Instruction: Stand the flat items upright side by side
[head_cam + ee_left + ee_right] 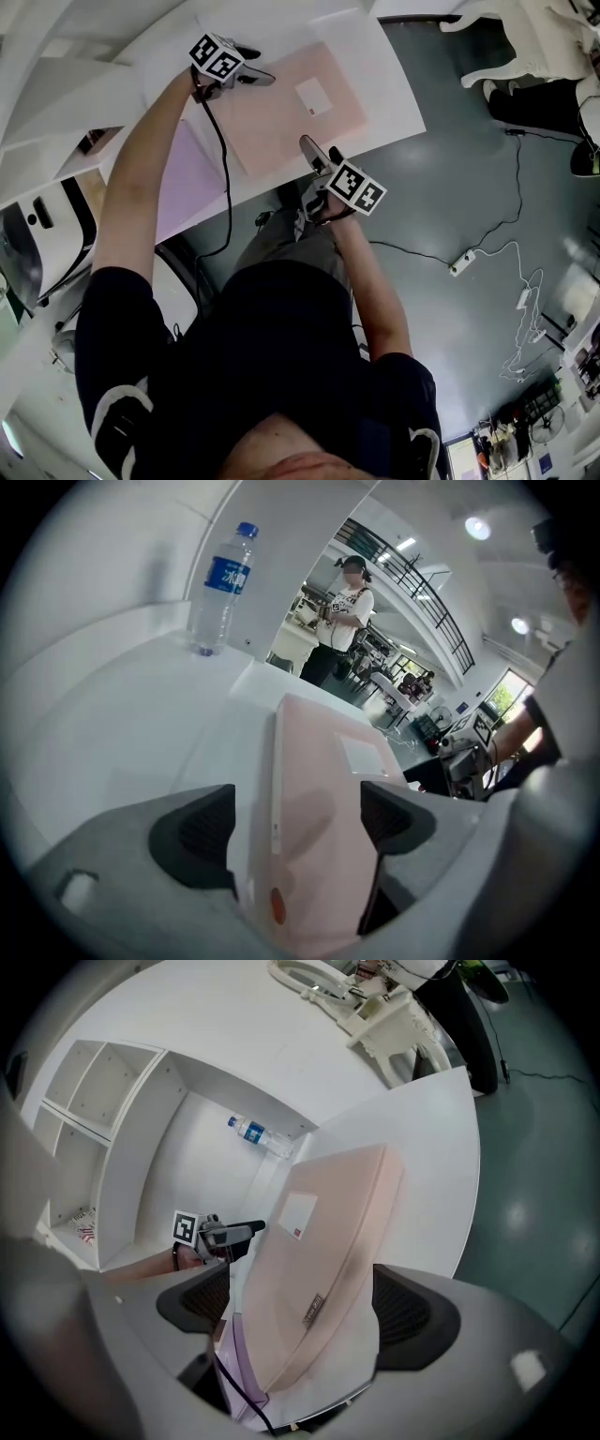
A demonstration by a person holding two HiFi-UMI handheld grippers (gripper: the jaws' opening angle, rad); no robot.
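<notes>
Pink folder (277, 108) lies flat on the white table (389, 89), close to the table's near edge. A lilac folder (192, 173) lies flat beside it toward the left and seems to go partly under its near corner. The right gripper (312, 150) is at the near edge of the pink folder; its jaws stand wide apart with the folder's edge between them, and the pads do not press it. The left gripper (261, 77) is at the folder's far left side, jaws also apart over the folder, not clamping it. At the far edge of the table a water bottle (220, 588) stands upright
</notes>
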